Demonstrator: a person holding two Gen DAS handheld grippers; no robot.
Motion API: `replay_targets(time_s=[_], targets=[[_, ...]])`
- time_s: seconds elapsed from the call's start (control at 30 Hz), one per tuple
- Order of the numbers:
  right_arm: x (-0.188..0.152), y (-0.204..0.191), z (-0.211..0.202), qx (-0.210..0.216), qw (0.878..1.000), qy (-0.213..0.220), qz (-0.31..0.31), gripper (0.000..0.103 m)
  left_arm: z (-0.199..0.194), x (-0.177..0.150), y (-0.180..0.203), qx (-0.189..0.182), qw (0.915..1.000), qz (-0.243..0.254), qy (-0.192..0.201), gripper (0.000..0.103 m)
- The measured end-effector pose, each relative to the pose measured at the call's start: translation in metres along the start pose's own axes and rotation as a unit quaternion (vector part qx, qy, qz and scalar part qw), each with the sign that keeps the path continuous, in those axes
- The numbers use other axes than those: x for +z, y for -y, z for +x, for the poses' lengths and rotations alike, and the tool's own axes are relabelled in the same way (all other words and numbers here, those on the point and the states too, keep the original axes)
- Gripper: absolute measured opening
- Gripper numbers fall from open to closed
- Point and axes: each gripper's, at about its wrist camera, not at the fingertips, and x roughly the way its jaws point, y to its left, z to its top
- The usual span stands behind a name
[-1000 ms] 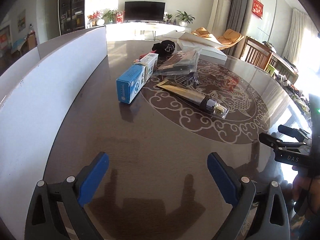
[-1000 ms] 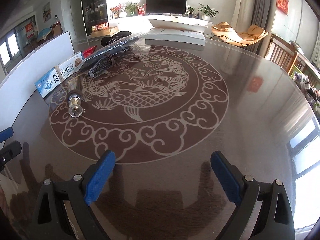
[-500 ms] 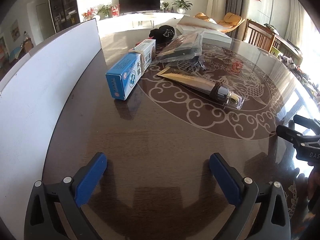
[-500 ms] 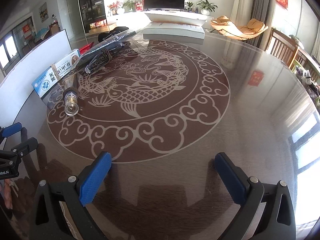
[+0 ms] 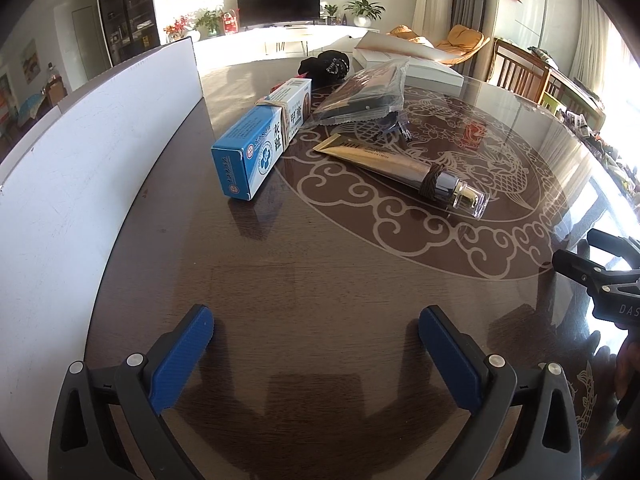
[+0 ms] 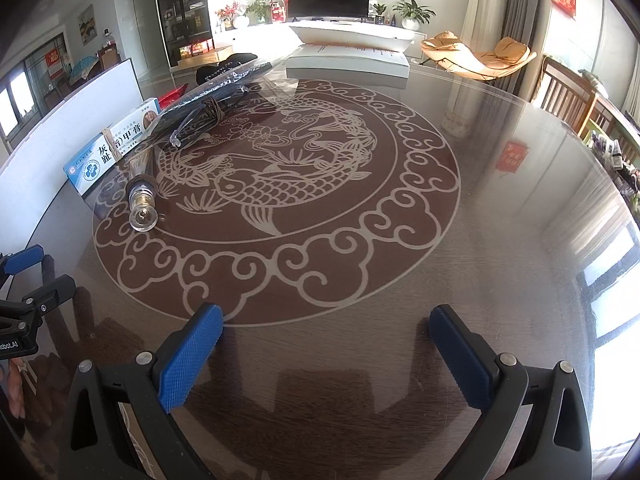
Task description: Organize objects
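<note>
**Both jaws wide, nothing picked up yet**

Since the earlier frame our left view has crept closer to the cluster of things, which now sits larger and lower in the picture; the right view has hardly shifted, and the right gripper's [image 6: 325,338] jaws have just been opening, with only bare tabletop [image 6: 500,208] between them. The left gripper [image 5: 316,344] also stands with its jaws spread wide and empty, hovering over dark wood.

We see the objects grouped at the far left of the tabletop, beside a white board [image 5: 80,168]. A blue-and-white carton [image 5: 262,148], bound with a rubber band, lies nearest that board. Just beside it on the patterned medallion lies a gold tube [image 5: 400,166], its clear cap pointing toward the right gripper. Behind them a clear plastic pouch [image 5: 366,94] holds something dark; we cannot quite make out its contents. A black item [image 5: 326,65] and a white flat box [image 5: 416,66] sit farther back.

We judge the sorting has not begun: this is the approach, with no item touched. Our next move calls for choosing one object, probably the carton or the tube, as they lie closest to the left gripper, carrying those jaws forward and down to straddle it across its narrow width, then closing.
</note>
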Motion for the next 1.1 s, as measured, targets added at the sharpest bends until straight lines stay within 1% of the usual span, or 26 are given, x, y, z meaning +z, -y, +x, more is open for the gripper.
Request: replay_targets(time_s=[0.47, 0.53, 0.63, 0.67, 0.73, 0.8, 1.1], targets=[[0.0, 0.0, 0.0, 0.0, 1.0, 0.0, 0.0, 0.103, 0.0, 0.0, 0.0, -0.001, 1.0, 0.001, -0.001, 0.103], [0.0, 0.0, 0.0, 0.0, 1.0, 0.0, 0.0, 0.103, -0.001, 0.0, 0.0, -0.006, 0.9999, 0.009, -0.005, 0.103], [0.0, 0.0, 0.0, 0.0, 1.0, 0.0, 0.0, 0.103, -0.001, 0.0, -0.004, -0.023, 0.999, 0.035, -0.017, 0.103], [0.0, 0.0, 0.0, 0.0, 1.0, 0.0, 0.0, 0.103, -0.002, 0.0, -0.007, -0.023, 0.9989, 0.035, -0.02, 0.103], [0.0, 0.0, 0.0, 0.0, 1.0, 0.0, 0.0, 0.103, -0.004, -0.003, -0.013, -0.02, 0.9993, 0.029, -0.016, 0.103], [0.0, 0.0, 0.0, 0.0, 1.0, 0.0, 0.0, 0.103, -0.006, -0.007, -0.018, -0.019, 0.9995, 0.024, -0.004, 0.103], [0.0, 0.0, 0.0, 0.0, 1.0, 0.0, 0.001, 0.103, -0.004, -0.005, -0.019, -0.015, 0.9997, 0.02, -0.002, 0.103]])
